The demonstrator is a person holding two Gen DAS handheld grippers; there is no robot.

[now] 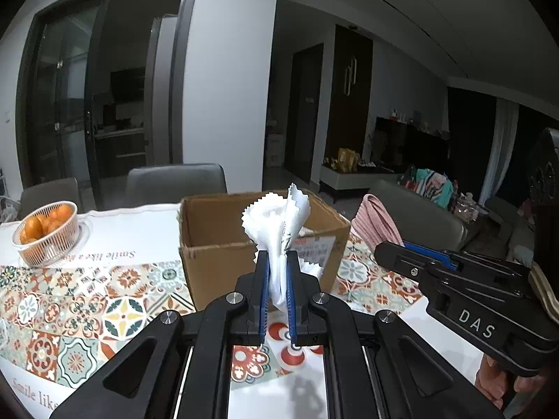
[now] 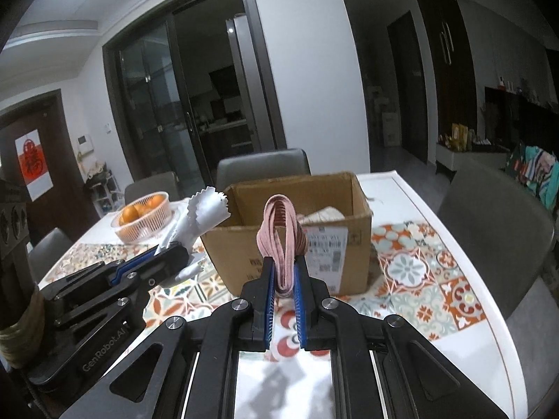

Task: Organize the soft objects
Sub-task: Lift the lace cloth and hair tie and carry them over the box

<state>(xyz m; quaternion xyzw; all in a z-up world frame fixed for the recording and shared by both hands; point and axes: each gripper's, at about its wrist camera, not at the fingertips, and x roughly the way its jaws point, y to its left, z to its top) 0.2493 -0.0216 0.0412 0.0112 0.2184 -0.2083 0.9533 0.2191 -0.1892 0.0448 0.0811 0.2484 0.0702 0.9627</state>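
My left gripper (image 1: 277, 262) is shut on a white cloth with zigzag edges (image 1: 279, 220) and holds it above the table, just in front of an open cardboard box (image 1: 216, 237). My right gripper (image 2: 283, 267) is shut on a folded pink ribbed cloth (image 2: 281, 237), also held up in front of the box (image 2: 244, 244). The right gripper (image 1: 387, 249) with the pink cloth (image 1: 375, 221) shows at the right of the left wrist view. The left gripper (image 2: 178, 249) with the white cloth (image 2: 202, 213) shows at the left of the right wrist view. A pale cloth (image 2: 323, 214) lies inside the box.
A white basket of oranges (image 1: 47, 232) stands at the table's far left; it also shows in the right wrist view (image 2: 143, 216). The table has a patterned tile cover (image 1: 70, 314). Grey chairs (image 1: 174, 181) stand behind the table, another (image 2: 496, 216) at its right side.
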